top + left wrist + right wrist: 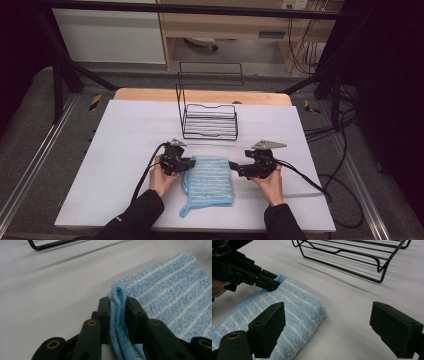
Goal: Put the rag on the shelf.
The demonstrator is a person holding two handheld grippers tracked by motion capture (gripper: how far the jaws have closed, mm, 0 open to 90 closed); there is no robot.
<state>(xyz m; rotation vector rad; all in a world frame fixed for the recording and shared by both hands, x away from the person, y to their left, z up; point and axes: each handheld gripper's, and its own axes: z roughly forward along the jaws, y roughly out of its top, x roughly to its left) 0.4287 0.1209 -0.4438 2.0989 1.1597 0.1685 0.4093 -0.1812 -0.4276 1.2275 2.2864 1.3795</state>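
With the left gripper [117, 312] pinching the blue towel [209, 180] edge between its jaws, the right gripper [327, 327], jaws spread, must next close on the fold beside them.

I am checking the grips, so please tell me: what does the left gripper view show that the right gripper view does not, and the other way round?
Left gripper view alone: the left gripper shut on a pinched fold of the blue towel, seen close up.

Right gripper view alone: the right gripper open, nothing between its pads, its left pad over the towel's corner; also the wire rack's bars.

Both: the towel, the white table and part of the rack.
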